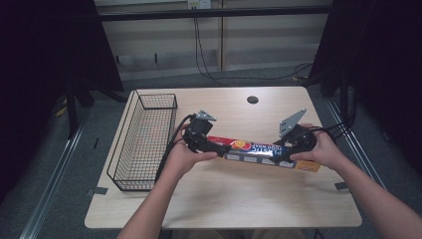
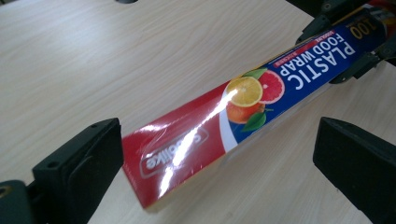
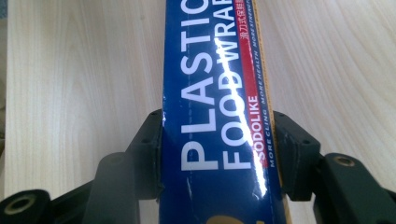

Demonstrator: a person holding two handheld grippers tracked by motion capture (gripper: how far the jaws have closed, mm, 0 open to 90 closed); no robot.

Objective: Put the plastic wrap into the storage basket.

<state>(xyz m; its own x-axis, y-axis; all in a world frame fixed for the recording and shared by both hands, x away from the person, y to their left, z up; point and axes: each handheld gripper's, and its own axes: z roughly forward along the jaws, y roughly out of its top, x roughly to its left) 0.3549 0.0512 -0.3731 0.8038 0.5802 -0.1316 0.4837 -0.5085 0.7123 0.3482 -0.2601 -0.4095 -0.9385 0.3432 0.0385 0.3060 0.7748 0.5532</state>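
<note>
This looks like a lab or recording bay set up for capturing handling work, not a home. A plain pale wood surface (image 1: 224, 199) with a round cable hole (image 1: 252, 99) stands alone on grey carpet. Black curtains (image 1: 50, 50) hang on both sides and close the space in. Behind it runs a bare panelled wall (image 1: 268, 45) with a power socket (image 1: 198, 4) near the top, and loose black cables (image 1: 199, 55) drop from there to the floor. Metal rails (image 1: 54, 179) run along the floor beside the surface, and small brackets fix its feet.
</note>
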